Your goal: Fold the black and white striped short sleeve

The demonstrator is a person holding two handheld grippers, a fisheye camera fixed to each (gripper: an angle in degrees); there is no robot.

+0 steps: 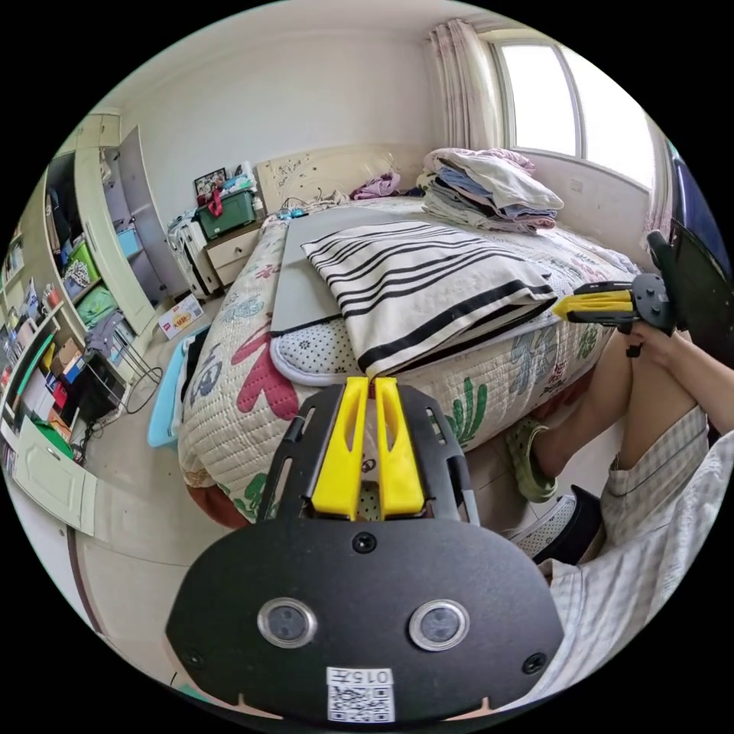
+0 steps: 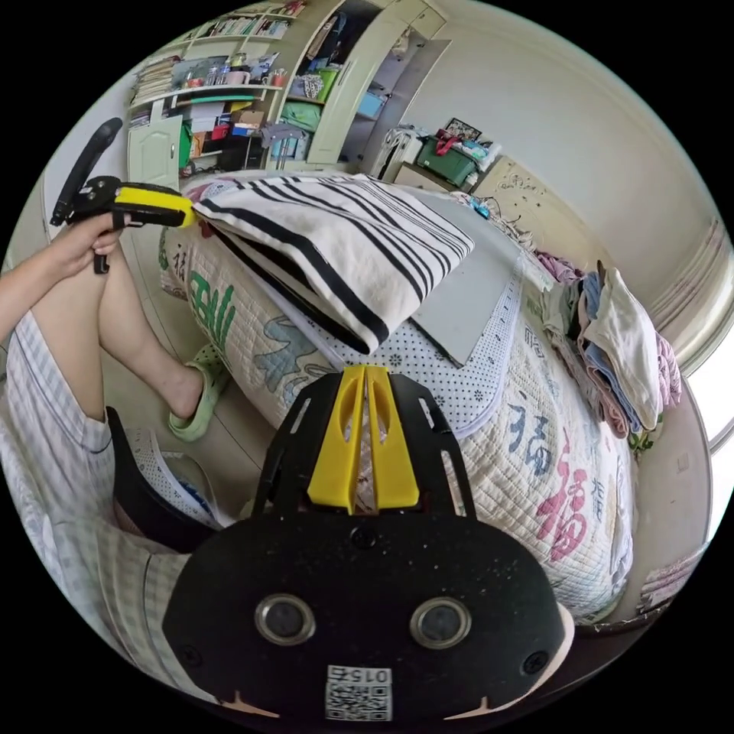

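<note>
The black and white striped short sleeve (image 1: 428,294) lies folded in a thick rectangle on a grey board (image 1: 306,283), over a dotted mat on the bed. My left gripper (image 1: 372,380) is shut, its yellow tips just short of the shirt's near corner, with no cloth between them. It appears in the right gripper view as well, my left gripper (image 2: 189,212) tipped against the far corner of the shirt (image 2: 344,237). My right gripper (image 2: 365,370) is shut, a little below the shirt's other front corner. Seen from the left gripper view, my right gripper (image 1: 562,307) sits beside that corner.
A pile of folded clothes (image 1: 489,191) sits at the back of the quilted bed (image 1: 229,382) near the window. The person's leg (image 1: 612,405) and green sandal stand by the bed's edge. A bedside cabinet (image 1: 233,252), shelves and boxes line the far wall.
</note>
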